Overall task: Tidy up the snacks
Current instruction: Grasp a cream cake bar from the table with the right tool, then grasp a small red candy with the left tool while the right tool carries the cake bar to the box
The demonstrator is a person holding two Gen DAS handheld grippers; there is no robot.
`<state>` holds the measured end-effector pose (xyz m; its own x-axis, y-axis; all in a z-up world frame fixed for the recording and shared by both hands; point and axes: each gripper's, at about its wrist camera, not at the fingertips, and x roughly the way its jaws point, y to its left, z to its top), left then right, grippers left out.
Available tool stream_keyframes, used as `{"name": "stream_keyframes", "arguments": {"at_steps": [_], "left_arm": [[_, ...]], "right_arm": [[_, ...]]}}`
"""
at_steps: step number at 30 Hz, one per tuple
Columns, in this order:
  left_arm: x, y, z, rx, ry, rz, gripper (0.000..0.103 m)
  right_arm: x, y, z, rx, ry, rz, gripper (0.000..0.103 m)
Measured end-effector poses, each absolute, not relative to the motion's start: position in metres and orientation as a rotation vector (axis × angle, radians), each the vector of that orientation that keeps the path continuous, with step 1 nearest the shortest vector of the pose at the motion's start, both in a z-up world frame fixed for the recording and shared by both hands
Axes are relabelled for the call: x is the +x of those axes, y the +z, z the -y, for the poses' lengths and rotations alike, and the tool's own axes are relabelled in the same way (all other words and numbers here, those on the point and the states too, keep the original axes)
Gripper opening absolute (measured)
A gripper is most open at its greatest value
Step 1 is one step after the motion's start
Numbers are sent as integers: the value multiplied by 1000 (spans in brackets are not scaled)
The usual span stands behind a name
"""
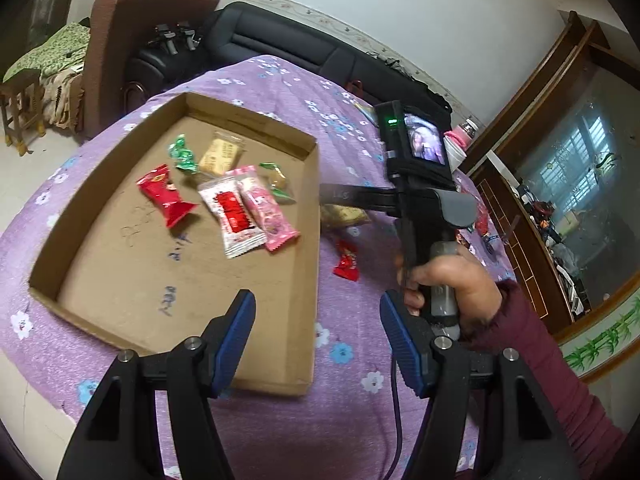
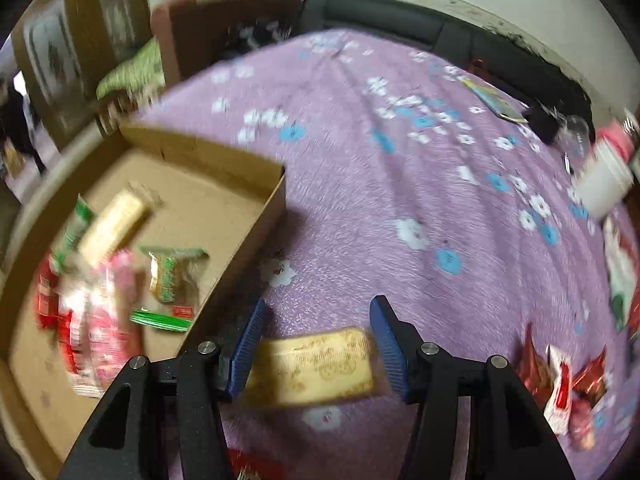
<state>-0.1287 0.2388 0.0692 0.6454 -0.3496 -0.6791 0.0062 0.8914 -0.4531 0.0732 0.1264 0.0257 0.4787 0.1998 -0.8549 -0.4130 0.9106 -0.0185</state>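
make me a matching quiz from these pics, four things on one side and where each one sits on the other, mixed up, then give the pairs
Things:
1. red candy
2. yellow biscuit pack
3. white tub
4. box

Places:
A. far right of the cloth, beside a pink thing
B. on the purple cloth, holding several snacks
C. inside the box, left of the white and red pack
D. on the cloth outside the box, between the right tool fingers

Pairs: 1-C, 2-D, 3-A, 4-B
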Motion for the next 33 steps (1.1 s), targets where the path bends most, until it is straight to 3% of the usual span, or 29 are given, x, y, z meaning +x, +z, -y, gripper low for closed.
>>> {"name": "stream_keyframes", "arguments": {"at_steps": [10, 13, 15, 23, 31, 32, 33], "left_arm": [[-126, 60, -255, -485, -234, -858, 64], [-126, 59, -257, -495, -246, -856, 64], [-126, 59, -254, -487, -259, -854, 64], [-115, 55, -222, -437, -325, -885, 64], [-111, 53, -151, -276, -417, -928, 64], [-111, 52, -143, -251, -419, -932, 64], [-111, 51, -136, -226, -418, -937, 64]], "right_arm": [[21, 25, -80, -381, 376, -1076, 58], [2, 22, -46, -332, 383, -1101, 59], [-10, 21, -22, -299, 386, -1119, 67], [-43, 33, 74, -1, 352, -1059, 68], [-52, 20, 26, -111, 404, -998, 68], [-55, 18, 18, -173, 384, -973, 60], [-56, 19, 18, -187, 393, -954, 43]]}}
